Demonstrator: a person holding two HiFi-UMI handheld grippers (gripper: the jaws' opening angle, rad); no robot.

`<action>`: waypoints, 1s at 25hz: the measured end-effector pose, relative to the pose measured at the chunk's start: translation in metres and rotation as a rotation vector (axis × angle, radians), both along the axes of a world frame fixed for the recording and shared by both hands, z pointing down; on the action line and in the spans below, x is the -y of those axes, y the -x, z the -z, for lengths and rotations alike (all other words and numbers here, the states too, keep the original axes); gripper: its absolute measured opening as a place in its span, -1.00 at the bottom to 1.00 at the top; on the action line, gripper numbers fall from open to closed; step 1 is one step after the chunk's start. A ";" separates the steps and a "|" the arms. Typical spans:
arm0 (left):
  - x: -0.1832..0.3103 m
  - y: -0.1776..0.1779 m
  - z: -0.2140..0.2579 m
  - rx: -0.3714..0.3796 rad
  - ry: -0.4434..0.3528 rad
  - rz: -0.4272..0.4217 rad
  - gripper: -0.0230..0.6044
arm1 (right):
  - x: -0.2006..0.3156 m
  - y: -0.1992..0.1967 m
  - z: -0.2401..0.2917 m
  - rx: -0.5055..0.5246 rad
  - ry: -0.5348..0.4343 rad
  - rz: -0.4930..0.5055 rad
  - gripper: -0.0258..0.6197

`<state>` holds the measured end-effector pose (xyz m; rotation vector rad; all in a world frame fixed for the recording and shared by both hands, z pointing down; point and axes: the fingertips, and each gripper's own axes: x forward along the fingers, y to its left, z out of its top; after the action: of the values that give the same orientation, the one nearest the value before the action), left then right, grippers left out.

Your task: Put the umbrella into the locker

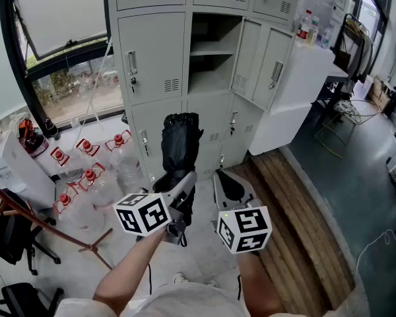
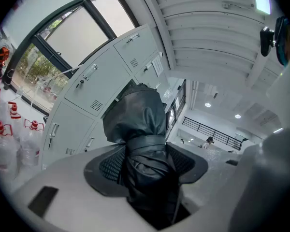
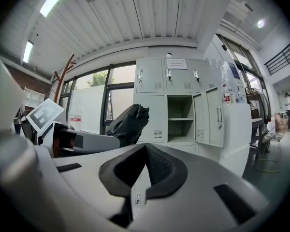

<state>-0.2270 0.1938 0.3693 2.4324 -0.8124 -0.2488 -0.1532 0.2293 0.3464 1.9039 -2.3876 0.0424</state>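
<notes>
Grey bank of lockers (image 1: 152,51) ahead, umbrella lifted but not yet stowed.
One locker compartment (image 1: 214,65) stands with its door (image 1: 272,68) swung open and its shelves bare. The left gripper (image 1: 178,185) has its jaws pinching the folded black umbrella (image 1: 180,140) round its strapped middle, upright and well short of the opening. The right gripper (image 1: 230,183) sits just beside it, jaws pressed together on nothing. Pickup looks done; carrying it across, placing it inside and letting go remain.

a large black-framed window (image 1: 59,45) brings daylight in at the left; pale grey concrete floor (image 1: 201,253) beside a strip of brown wooden planks (image 1: 297,203); a brown wooden coat stand (image 1: 39,217); a white ribbed ceiling (image 3: 150,18) with a lit tube lamp (image 3: 58,4)
</notes>
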 end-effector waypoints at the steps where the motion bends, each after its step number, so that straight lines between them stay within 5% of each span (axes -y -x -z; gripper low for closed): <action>1: 0.000 0.001 -0.001 -0.002 0.001 -0.001 -0.11 | 0.000 0.002 -0.001 -0.002 0.003 0.003 -0.91; 14: 0.015 0.001 -0.007 -0.017 0.028 -0.029 -0.11 | 0.013 0.007 -0.006 0.023 0.001 -0.003 -0.91; 25: 0.060 -0.036 -0.012 -0.004 0.031 -0.017 -0.11 | 0.062 -0.027 -0.014 0.041 -0.004 0.027 -0.91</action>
<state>-0.1915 0.1334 0.3811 2.4080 -0.7876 -0.2333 -0.1260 0.1677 0.3608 1.8905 -2.4410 0.0754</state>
